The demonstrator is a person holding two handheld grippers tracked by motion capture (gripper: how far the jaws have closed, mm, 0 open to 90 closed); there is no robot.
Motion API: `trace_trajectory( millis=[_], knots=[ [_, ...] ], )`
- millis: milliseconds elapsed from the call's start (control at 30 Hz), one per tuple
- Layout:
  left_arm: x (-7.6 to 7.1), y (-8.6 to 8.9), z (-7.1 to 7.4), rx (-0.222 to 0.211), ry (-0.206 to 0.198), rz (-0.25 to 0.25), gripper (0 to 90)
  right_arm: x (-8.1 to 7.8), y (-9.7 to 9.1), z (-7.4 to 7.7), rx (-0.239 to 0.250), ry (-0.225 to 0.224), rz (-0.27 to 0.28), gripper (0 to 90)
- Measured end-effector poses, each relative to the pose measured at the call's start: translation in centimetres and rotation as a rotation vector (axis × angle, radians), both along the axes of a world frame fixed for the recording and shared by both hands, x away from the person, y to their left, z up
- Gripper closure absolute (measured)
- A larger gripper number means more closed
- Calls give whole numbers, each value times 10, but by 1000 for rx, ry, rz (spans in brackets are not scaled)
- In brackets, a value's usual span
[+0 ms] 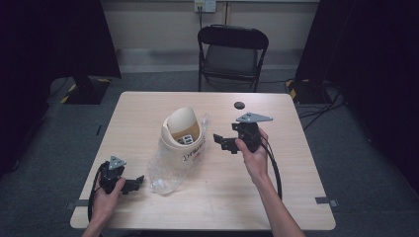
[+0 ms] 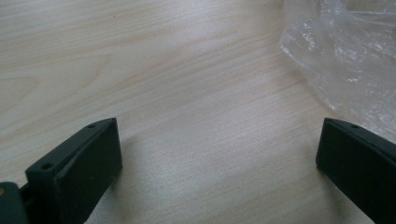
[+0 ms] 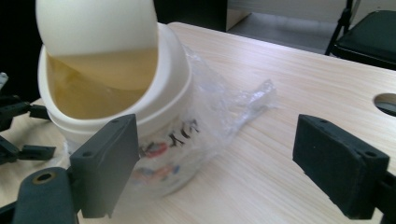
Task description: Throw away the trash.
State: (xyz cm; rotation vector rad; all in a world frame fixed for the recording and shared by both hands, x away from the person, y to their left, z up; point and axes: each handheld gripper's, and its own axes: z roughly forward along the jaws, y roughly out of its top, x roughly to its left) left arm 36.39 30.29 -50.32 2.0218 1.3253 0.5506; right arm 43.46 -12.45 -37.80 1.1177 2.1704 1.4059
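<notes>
Small cream bin (image 1: 182, 136) w/ swing lid stands mid-table (image 1: 291, 197), clear plastic bag (image 1: 165, 170) wrapped round its base and trailing toward the person. Left gripper (image 1: 134, 183) sits near-left of the bin, just beside the bag's edge, jaws spread wide, nothing between. Right gripper (image 1: 222, 142) is just right of the bin, pointing at it, jaws apart, empty. Black folding chair (image 1: 232, 52) stands beyond the table's far side.

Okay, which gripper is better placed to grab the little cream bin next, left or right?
Right, probably. The right gripper is open, raised beside the bin and aimed at it, so the bin sits just ahead of its jaws. The left gripper is open low at the table edge, facing the plastic bag.
</notes>
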Motion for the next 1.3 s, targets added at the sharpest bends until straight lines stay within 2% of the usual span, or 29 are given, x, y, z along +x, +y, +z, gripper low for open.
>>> trace_trajectory(
  millis=[333,533,967,1133,1300],
  knots=[
    [0,0,0,0,0,0,0,-10,-33,-9,6,19,-54,143],
    [0,0,0,0,0,0,0,-20,-54,-14,-16,26,-105,144],
    [0,0,0,0,0,0,0,-39,-84,-28,-46,49,-154,143],
    [0,0,0,-2,0,0,0,-47,-99,-38,-43,64,-186,144],
    [0,0,0,-2,0,1,0,-55,-115,-52,-62,82,-225,145]
  ],
)
